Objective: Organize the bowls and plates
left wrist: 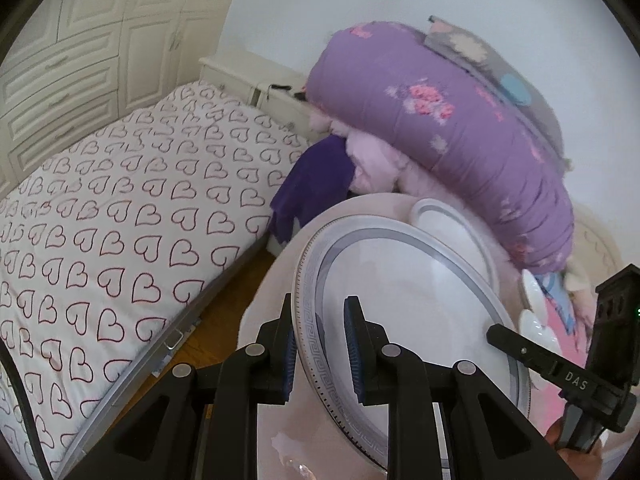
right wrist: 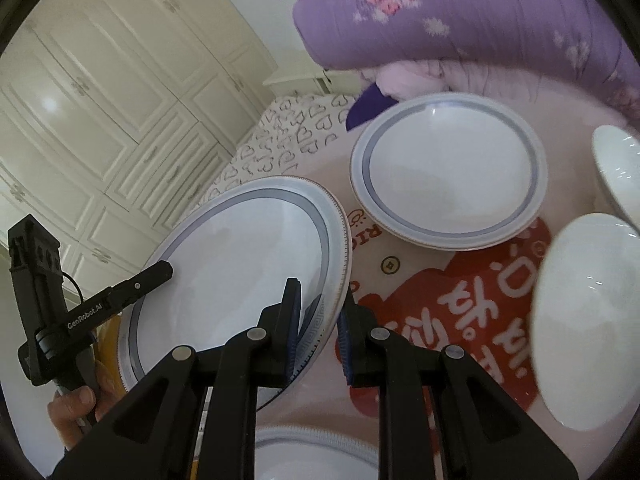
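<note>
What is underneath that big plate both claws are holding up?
Below the lifted plate, the pink cloth with red print shows, and the rim of another plate near the bottom edge. Whatever lies directly beneath its middle is hidden.

- bed (left wrist: 120,216) with a heart-pattern sheet
- purple quilt (left wrist: 440,136), rolled, on pink bedding
- cream wardrobe (right wrist: 100,120)
- perhaps a nightstand (left wrist: 256,76), blurred
</note>
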